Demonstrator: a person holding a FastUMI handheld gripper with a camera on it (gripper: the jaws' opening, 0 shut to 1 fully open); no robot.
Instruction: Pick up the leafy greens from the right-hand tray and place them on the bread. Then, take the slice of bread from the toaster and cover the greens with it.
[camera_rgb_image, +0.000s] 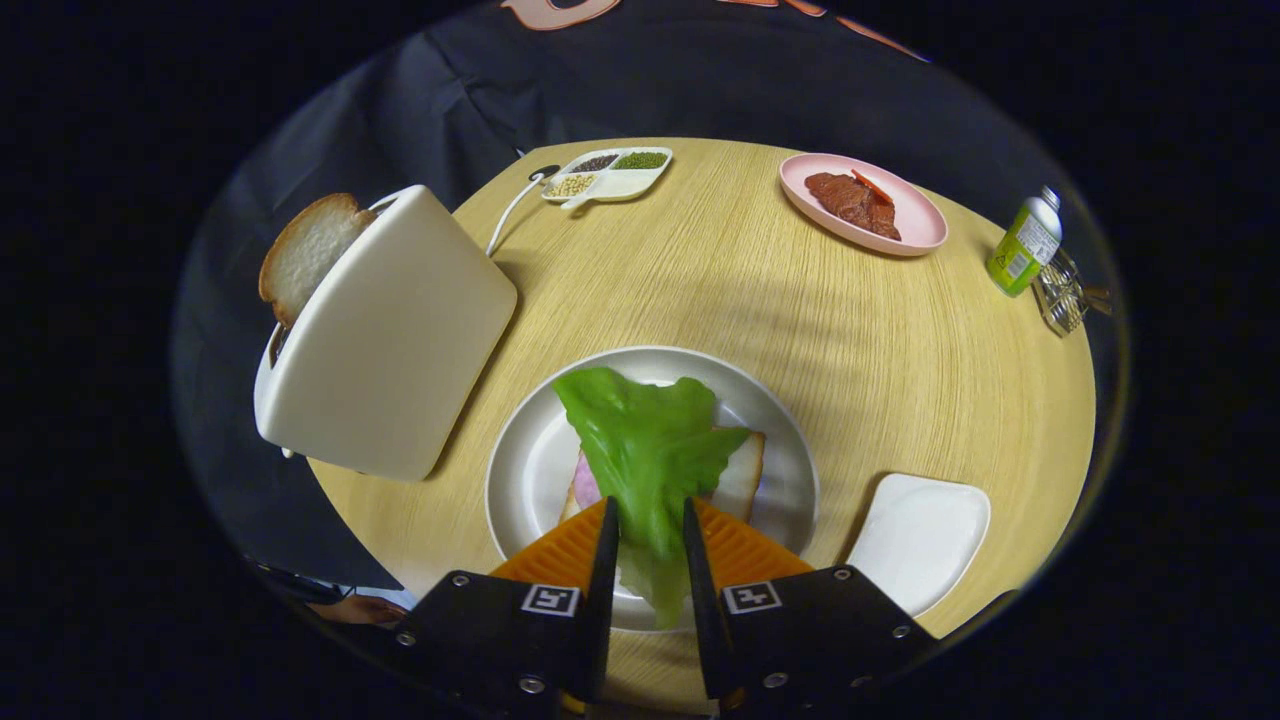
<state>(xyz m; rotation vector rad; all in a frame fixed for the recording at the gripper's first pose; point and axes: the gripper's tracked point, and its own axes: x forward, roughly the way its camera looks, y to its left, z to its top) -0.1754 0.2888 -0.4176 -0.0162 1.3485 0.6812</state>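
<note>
Gripper (648, 520) fingers pinch the stem of a crinkled green lettuce leaf (645, 440), draped over bread (740, 475) on white plate (530, 450).

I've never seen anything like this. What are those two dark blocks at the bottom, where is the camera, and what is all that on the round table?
The camera rides on a hand-held gripper, a two-finger tool a person carries; the blocks are its body, looking forward along the fingers. Both fingers are closed on a lettuce leaf, which hangs over a slice of bread with a pink filling on a white plate. Left of the plate stands a cream toaster with another bread slice sticking out. Right of the fingers lies a white tray. Farther back sit a divided dish of seeds, a pink plate of meat and a small green bottle.
</note>
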